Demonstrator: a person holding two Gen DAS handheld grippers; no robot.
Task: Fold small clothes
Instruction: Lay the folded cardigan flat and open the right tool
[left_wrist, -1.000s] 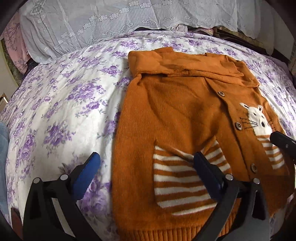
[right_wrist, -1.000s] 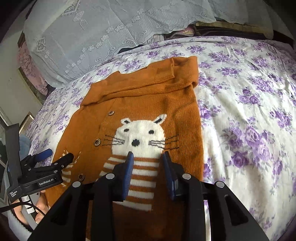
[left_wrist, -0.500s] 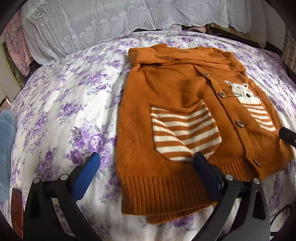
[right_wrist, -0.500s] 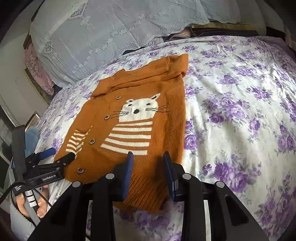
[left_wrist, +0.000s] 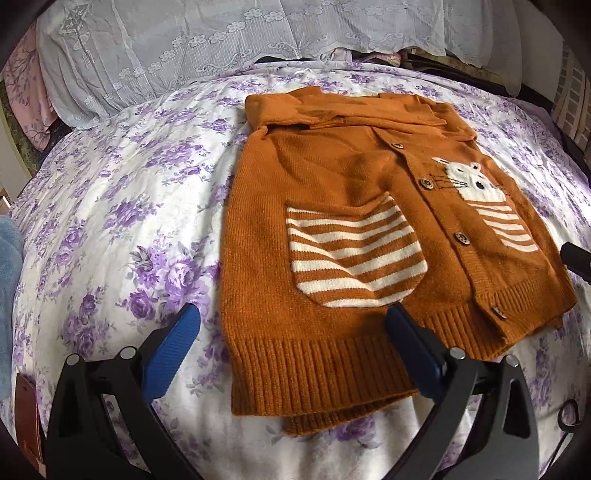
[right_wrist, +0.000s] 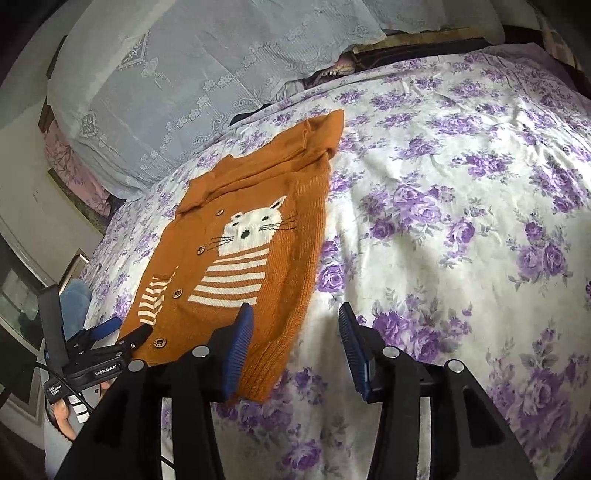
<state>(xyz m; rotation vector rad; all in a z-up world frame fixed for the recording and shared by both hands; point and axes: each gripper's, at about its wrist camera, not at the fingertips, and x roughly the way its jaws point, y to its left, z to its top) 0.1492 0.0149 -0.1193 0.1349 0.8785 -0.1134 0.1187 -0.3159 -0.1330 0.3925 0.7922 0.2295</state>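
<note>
A small orange knit cardigan (left_wrist: 332, 192) with a white cat, striped pocket and wooden buttons lies flat on the bed, sleeves folded across its top. It also shows in the right wrist view (right_wrist: 251, 236). My left gripper (left_wrist: 291, 350) is open and empty, just above the ribbed hem at the cardigan's left corner. It appears at the left in the right wrist view (right_wrist: 122, 332). My right gripper (right_wrist: 295, 343) is open and empty, astride the cardigan's right bottom edge, its left pad over the hem. One of its fingertips (left_wrist: 576, 258) shows at the right edge.
The bed wears a white sheet with purple flowers (right_wrist: 461, 229). Lace-covered pillows (left_wrist: 221, 48) lie along the head of the bed. A blue cloth (left_wrist: 7, 266) sits at the bed's left edge. Open sheet spreads left and right of the cardigan.
Both grippers have pulled back toward the hem, so the whole cardigan now shows. The right gripper's jaws have opened wider. The cardigan has not moved.
</note>
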